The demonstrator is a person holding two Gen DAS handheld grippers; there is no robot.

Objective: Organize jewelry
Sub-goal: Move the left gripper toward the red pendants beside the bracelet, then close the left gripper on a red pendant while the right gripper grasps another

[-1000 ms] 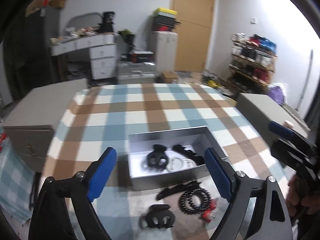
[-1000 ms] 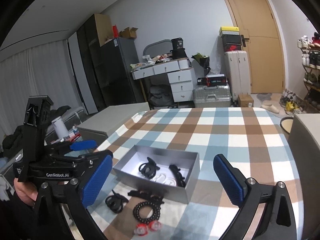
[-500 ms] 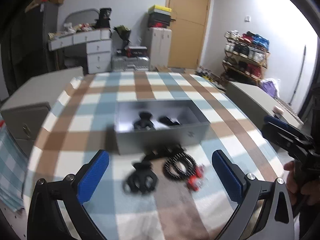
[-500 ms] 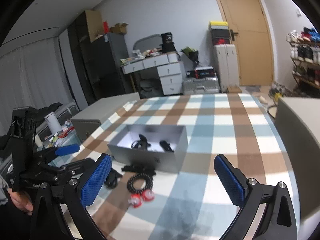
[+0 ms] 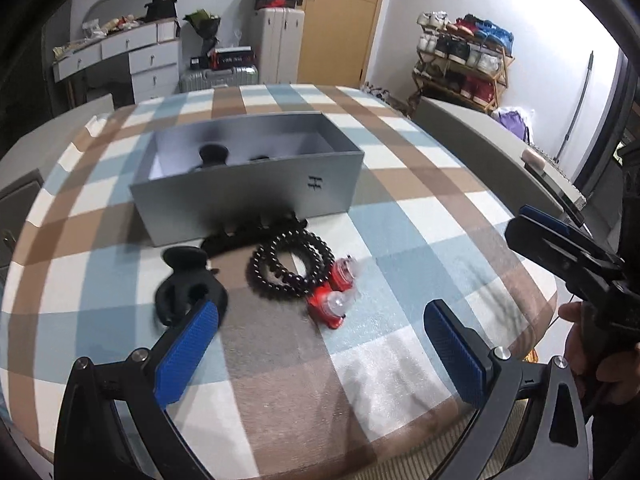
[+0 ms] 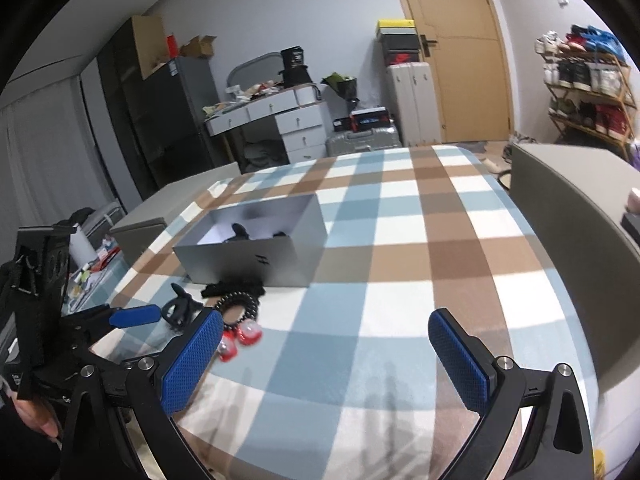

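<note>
A grey open box (image 5: pixel 248 188) stands on the checked tablecloth and holds a black hair claw (image 5: pixel 214 154) and other dark pieces. In front of it lie a black bead bracelet (image 5: pixel 290 264), a red hair tie with clear balls (image 5: pixel 334 294), a black hair claw (image 5: pixel 186 286) and a black scrunchie (image 5: pixel 256 230). My left gripper (image 5: pixel 320 344) is open and empty, low over the cloth just short of these items. My right gripper (image 6: pixel 326 354) is open and empty, to the right of them. The box (image 6: pixel 256 248) and the bracelet (image 6: pixel 240 304) also show in the right wrist view.
Grey cabinets (image 6: pixel 568 232) flank the table on the right and on the left (image 6: pixel 176 208). A white desk with drawers (image 6: pixel 276 120), suitcases (image 6: pixel 362 140), a wooden door (image 6: pixel 456 52) and a shoe rack (image 6: pixel 584 88) stand behind.
Both grippers have dropped lower and come nearer to the items in front of the box. The view into the box has flattened. Both stay open.
</note>
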